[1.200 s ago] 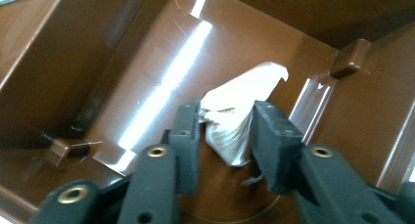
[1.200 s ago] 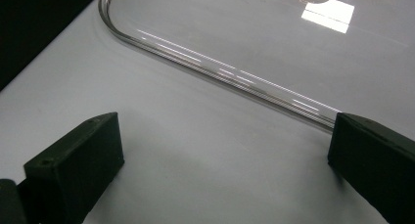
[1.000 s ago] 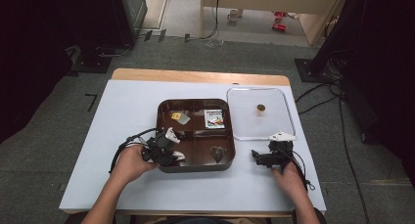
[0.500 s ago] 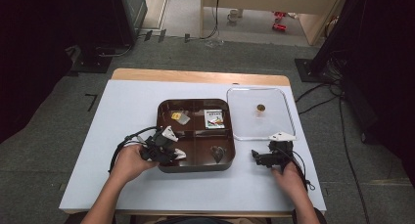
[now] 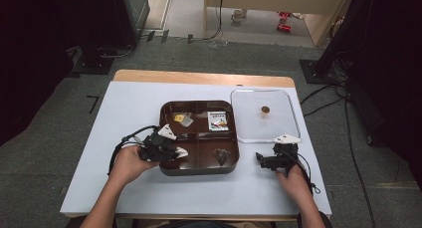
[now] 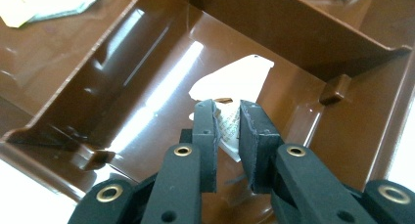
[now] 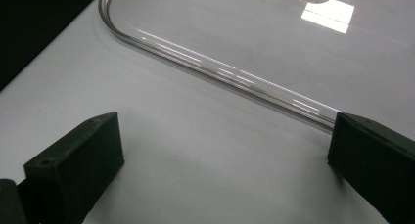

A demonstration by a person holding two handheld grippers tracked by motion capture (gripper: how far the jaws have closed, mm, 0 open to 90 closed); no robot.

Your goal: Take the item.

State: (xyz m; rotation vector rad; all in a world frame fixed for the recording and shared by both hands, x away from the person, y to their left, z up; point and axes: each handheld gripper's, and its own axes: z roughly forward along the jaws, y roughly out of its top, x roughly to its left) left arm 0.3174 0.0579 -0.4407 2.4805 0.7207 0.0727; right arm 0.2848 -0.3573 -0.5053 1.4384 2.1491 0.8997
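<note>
— Any writing you can read on the things in the brown tray (image 5: 199, 169)?

— Not really. The white packet (image 6: 235, 82) in the tray's near-left compartment has small print on the part caught between the fingers (image 6: 204, 136), but it is too blurred to read. The card (image 5: 217, 121) in the far-right compartment shows a picture and dark marks, also too small. A yellow-and-clear wrapper (image 5: 183, 119) lies in the far-left compartment, and a dark item (image 5: 222, 156) in the near-right one.

— How do the grippers stand?

— The left gripper (image 6: 226, 136) has its fingers nearly together, pinching the packet's edge. The right gripper (image 5: 261, 160) rests on the tabletop (image 5: 124, 103) with its fingers spread wide and nothing between them, just beside the rim of the clear lid (image 7: 220, 70).

— And that lid?

— It lies flat to the right of the tray, with a small brown round thing (image 5: 265, 109) at its middle.

— The surface and the room?

— A white tabletop with a wooden strip along the far edge, grey carpet (image 5: 64, 113) around it, black cables (image 5: 323, 96) on the floor, dark equipment on both sides.
</note>
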